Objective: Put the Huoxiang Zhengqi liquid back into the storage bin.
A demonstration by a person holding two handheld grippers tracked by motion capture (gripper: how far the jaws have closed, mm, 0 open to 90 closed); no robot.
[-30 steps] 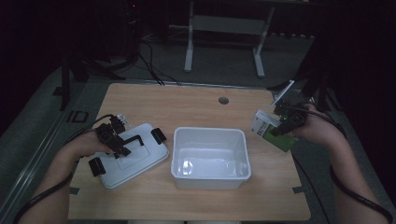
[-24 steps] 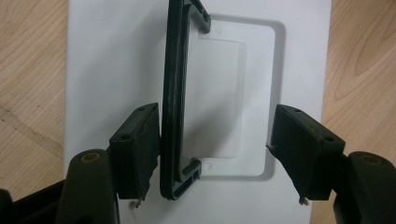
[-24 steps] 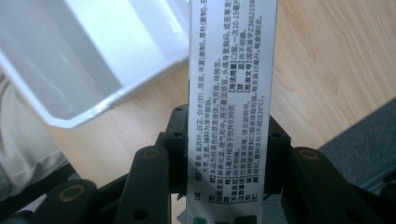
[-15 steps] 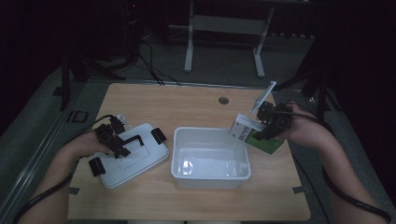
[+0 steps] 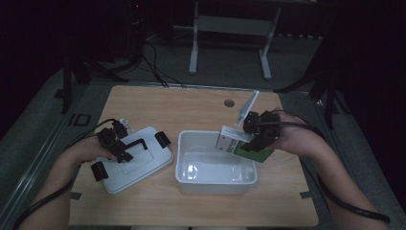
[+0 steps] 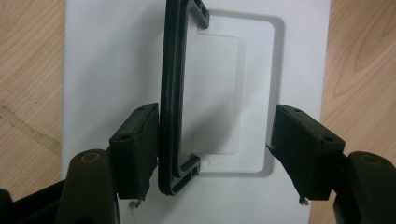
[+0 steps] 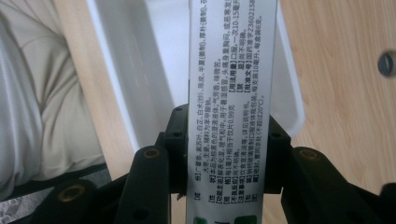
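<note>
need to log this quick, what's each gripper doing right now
left gripper: open, jaws either side of the lid's black handle, not clamped.
right gripper: shut on the medicine box, over the white bin.

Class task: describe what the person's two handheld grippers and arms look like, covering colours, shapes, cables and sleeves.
Both the left gripper and the right gripper are black, each with two blocky rectangular jaws on rounded arms fixed by visible screws. A black cable trails from each back along the forearm. The right gripper carries a grey plate on top. The forearms look bare, with no sleeves in sight.
</note>
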